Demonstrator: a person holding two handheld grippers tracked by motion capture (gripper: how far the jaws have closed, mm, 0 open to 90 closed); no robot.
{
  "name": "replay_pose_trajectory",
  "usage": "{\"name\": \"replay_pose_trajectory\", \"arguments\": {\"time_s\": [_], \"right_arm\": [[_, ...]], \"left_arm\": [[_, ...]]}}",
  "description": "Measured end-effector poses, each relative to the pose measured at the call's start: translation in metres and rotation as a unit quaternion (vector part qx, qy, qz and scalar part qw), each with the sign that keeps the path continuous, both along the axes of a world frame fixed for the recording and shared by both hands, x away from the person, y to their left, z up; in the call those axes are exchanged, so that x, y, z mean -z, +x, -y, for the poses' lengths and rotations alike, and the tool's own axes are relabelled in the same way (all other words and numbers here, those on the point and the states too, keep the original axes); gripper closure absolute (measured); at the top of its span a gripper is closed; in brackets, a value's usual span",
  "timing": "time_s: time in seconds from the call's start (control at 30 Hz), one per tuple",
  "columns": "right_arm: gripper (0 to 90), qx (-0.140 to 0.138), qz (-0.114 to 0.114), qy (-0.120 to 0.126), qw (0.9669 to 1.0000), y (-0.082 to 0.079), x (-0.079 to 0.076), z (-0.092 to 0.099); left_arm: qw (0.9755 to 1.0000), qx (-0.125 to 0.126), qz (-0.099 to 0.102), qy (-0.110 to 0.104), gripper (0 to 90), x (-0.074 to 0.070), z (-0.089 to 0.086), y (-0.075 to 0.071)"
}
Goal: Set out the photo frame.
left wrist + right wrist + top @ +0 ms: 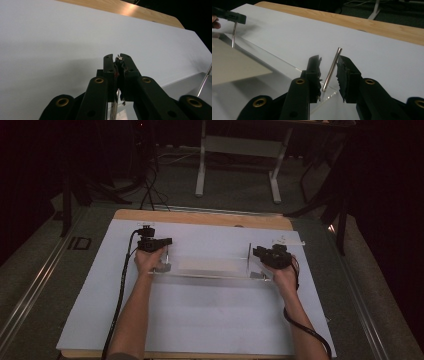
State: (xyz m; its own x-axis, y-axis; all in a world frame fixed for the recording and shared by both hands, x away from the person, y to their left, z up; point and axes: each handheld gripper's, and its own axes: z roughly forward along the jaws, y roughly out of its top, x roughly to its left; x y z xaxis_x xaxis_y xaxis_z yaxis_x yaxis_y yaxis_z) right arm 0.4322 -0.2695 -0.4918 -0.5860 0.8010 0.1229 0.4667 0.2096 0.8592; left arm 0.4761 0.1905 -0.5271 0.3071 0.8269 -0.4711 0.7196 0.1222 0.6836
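A clear acrylic plate (210, 269) lies on the white board, with a thin metal pin standing at each end. My left gripper (162, 245) is shut on the top of the left pin (119, 59), which shows between its fingertips in the left gripper view (117, 58). My right gripper (255, 254) stands open at the plate's right end. In the right gripper view its jaws (329, 61) flank the tilted right pin (332, 68) with a gap on both sides. A beige sheet (234, 65) lies under the plate (274, 65).
The white board (200, 320) covers a wooden tabletop (200, 217). A small clear strip (287, 241) lies at the board's far right. Beyond the table stand a white desk frame (240, 150) and dark stands with cables on the floor.
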Motion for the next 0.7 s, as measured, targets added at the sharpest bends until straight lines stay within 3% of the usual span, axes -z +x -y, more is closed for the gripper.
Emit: {"name": "replay_pose_trajectory", "arguments": {"time_s": [0.4,0.7], "right_arm": [[69.2,-0.023,0.025,-0.024,0.9991,-0.034,-0.002,0.013],[68.4,-0.038,0.032,-0.054,0.9973,-0.052,0.005,0.018]], "left_arm": [[1.0,0.0,-0.002,-0.004,84.6,0.0,0.0,0.0],[1.0,0.001,-0.003,-0.006,84.5,0.001,-0.001,0.0]]}}
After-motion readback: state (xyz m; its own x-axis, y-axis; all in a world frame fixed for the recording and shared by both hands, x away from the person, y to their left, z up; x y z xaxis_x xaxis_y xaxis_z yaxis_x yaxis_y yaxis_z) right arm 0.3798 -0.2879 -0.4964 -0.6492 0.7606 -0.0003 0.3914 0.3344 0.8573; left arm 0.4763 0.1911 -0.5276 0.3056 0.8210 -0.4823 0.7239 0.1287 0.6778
